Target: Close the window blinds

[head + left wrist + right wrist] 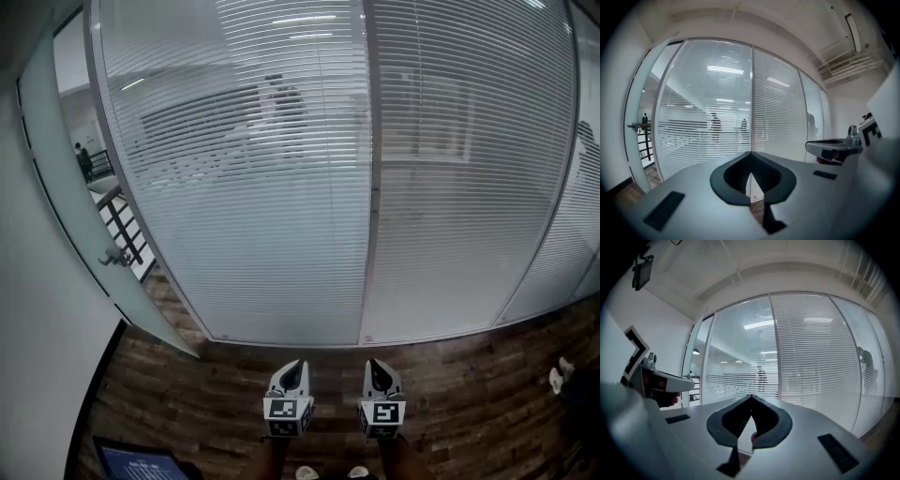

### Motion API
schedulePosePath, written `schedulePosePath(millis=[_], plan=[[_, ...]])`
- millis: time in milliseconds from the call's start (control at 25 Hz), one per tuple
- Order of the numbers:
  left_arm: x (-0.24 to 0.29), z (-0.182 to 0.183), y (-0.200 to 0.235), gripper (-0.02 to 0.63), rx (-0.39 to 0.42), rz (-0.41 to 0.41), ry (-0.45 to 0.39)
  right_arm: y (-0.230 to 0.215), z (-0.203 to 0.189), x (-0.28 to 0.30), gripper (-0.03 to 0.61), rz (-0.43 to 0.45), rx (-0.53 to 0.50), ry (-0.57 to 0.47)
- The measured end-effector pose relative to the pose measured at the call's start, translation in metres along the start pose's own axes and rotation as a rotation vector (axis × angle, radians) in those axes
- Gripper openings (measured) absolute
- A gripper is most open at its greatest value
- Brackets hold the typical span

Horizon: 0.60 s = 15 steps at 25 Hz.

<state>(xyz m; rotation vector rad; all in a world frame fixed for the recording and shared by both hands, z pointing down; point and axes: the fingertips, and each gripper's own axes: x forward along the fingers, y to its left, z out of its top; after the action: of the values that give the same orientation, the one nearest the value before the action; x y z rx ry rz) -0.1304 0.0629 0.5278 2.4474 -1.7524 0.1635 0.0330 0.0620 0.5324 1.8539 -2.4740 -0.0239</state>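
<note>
White horizontal blinds hang behind a curved glass wall. On the left panel (pixel 244 187) the slats stand partly open, and a room with people shows through them. The right panel (pixel 469 169) looks denser and lets less through. My left gripper (pixel 292 366) and right gripper (pixel 375 366) are held side by side low over the wooden floor, pointing at the wall and well short of it. The left gripper (pixel 751 153) has its jaw tips meeting with nothing between them. So does the right gripper (pixel 751 396). No cord or wand for the blinds is visible.
A vertical mullion (pixel 368 197) divides the two panels. A frosted glass door (pixel 66 216) with a lever handle (pixel 116 259) stands open at the left, by a white wall. A lit screen (pixel 136 464) lies at bottom left, and shoes (pixel 561 373) stand at the right.
</note>
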Motion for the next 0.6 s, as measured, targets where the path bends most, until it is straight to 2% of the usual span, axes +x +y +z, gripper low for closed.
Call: schedulePosePath(millis=[120,440,600], plan=[[0.0031,-0.0024,-0.0041,-0.006,0.009,-0.001,0.007,-0.0051,0.0074,-0.0059,0.003,-0.025,-0.006,0.018],[0.0007,0.0022,-0.0046,-0.006,0.016,0.002,0.0,-0.0015,0.0061,-0.0075,0.003,-0.006,-0.037,0.011],[-0.0023,-0.004,-0.0067,-0.006,-0.012,0.001,0.016,-0.0022,0.0079,-0.0096,0.003,0.0,-0.027,0.0]])
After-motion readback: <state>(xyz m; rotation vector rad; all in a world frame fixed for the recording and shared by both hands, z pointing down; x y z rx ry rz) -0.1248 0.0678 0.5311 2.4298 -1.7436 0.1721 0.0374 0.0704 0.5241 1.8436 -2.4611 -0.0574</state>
